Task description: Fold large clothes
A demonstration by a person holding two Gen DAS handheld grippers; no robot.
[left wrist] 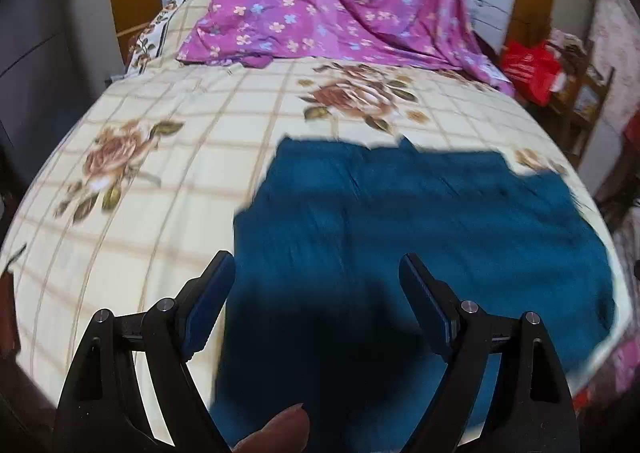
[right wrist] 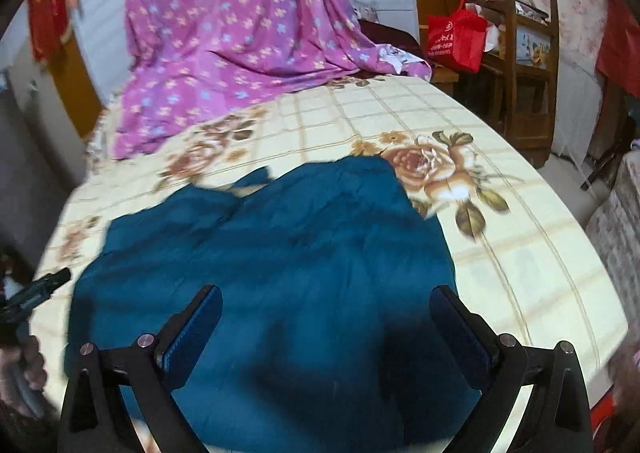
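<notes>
A large teal-blue garment lies spread on the bed, seen also in the right wrist view as the same blue garment. My left gripper hangs above its left part, jaws wide apart, nothing between the pads. My right gripper hangs above the garment's near middle, jaws also wide apart and empty. The left gripper's tip and the hand holding it show at the left edge of the right wrist view. A fingertip shows at the bottom of the left wrist view.
The bed is covered by a cream checked sheet with rose prints. A purple flowered sheet drapes from the headboard onto the far end. A red bag and a wooden chair stand right of the bed.
</notes>
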